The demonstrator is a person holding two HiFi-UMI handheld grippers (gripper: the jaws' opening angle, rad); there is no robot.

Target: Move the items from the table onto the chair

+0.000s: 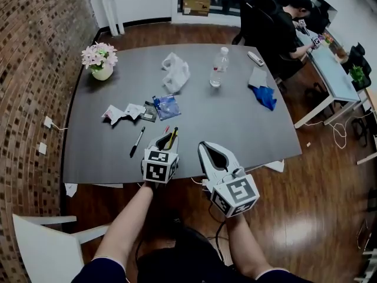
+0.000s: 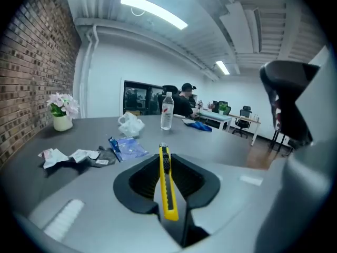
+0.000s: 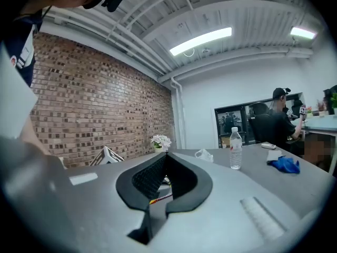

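Knife: yellow utility knife (image 2: 167,186) with a black slider, lengthwise between the jaws, lower centre of the left gripper view.
Left hand-held gripper (image 2: 164,156): pinching the knife over the bench's near edge.
Right hand-held gripper (image 3: 164,154): jaws pressed together.
Hard to see: white chair (image 1: 41,249), cut off at lower left.
Bench (image 1: 235,122): dark grey, carrying a bottle (image 1: 218,68) and a pen (image 1: 137,141).
Room: brick wall (image 1: 35,52) at left, wood floor (image 1: 318,205).

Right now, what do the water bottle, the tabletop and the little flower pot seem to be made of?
The water bottle looks like clear, glossy plastic, see-through with a label. The tabletop is dark grey and matte, probably laminate. The flower pot is pale and smooth, ceramic or plastic; too small to tell.
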